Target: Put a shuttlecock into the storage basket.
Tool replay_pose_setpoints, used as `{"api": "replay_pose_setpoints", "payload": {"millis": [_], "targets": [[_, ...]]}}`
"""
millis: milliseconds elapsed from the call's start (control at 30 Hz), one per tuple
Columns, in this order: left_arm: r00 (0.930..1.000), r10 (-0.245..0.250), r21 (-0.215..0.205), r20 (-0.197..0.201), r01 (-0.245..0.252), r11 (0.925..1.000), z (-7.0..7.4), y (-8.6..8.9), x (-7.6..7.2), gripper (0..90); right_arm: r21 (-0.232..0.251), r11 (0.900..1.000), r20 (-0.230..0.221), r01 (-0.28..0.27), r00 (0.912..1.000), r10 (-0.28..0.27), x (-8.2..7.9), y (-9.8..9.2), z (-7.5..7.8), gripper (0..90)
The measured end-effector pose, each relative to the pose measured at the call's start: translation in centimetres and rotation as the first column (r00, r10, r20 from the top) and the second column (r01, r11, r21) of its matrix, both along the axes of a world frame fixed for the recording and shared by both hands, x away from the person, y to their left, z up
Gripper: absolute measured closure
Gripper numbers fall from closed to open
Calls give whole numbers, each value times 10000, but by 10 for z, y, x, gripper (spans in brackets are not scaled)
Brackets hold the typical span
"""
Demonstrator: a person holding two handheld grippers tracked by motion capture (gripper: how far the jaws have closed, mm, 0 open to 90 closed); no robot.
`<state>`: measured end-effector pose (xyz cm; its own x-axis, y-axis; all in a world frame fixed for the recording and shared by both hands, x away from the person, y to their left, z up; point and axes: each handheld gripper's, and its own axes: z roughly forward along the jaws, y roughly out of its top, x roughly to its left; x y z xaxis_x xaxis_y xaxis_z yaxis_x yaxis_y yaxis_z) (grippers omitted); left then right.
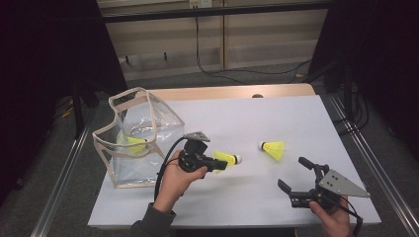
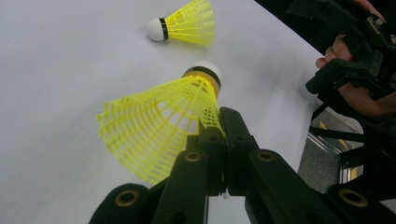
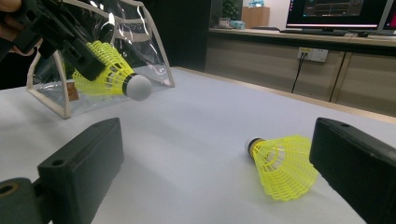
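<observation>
Black jaws of the left gripper (image 2: 219,135) pinched the held shuttlecock (image 2: 163,121) by its skirt, just right of the clear bag (image 1: 133,138); lifting it over the rim before releasing looked wisest.

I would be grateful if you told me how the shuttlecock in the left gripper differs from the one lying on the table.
The held shuttlecock is pinched by its skirt in the shut left gripper, lifted off the table; the loose shuttlecock rests on its side, untouched. In the high view, the held shuttlecock's white cork points right, while the loose shuttlecock's cork points left. Both have yellow mesh skirts, white corks and a dark band.
</observation>
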<state>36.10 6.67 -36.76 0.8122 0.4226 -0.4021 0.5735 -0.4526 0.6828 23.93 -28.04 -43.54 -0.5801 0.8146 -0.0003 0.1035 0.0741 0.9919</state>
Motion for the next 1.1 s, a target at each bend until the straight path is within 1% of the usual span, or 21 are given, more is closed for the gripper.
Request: {"api": "replay_pose_setpoints", "payload": {"millis": [100,233,300,367,433,467,567,700,1000,1100], "targets": [[10000,87,37,-2,-87,10000,0,0,1,887,2,10000,20,4,10000,-4,0,0,0,28],[10000,68,219,-45,-67,9997,2,-1,0,887,-41,10000,9,6,10000,-6,0,0,0,28],[9999,82,166,-58,-81,9998,3,1,0,887,-73,10000,58,18,10000,-18,0,0,0,28],[9999,154,168,-77,-153,9997,6,3,1,887,-59,10000,49,24,10000,-24,0,1,0,28],[9998,172,366,-22,-171,9992,10,5,1,887,-58,10000,47,11,10000,-11,0,1,0,28],[9998,193,316,7,-193,9993,12,6,1,886,-53,10000,48,-1,10000,1,0,1,0,28],[9998,185,408,71,-188,9990,21,9,1,886,-47,10000,41,7,10000,-7,0,1,0,29],[9995,297,399,97,-301,9988,30,11,3,886,-60,10000,43,10,10000,-10,0,0,0,29],[9995,286,594,131,-293,9978,40,11,5,886,-65,10000,40,30,10000,-30,0,0,0,28],[9993,345,574,122,-352,9977,44,11,6,886,-34,10000,22,10,10000,-10,1,0,0,28]]}}
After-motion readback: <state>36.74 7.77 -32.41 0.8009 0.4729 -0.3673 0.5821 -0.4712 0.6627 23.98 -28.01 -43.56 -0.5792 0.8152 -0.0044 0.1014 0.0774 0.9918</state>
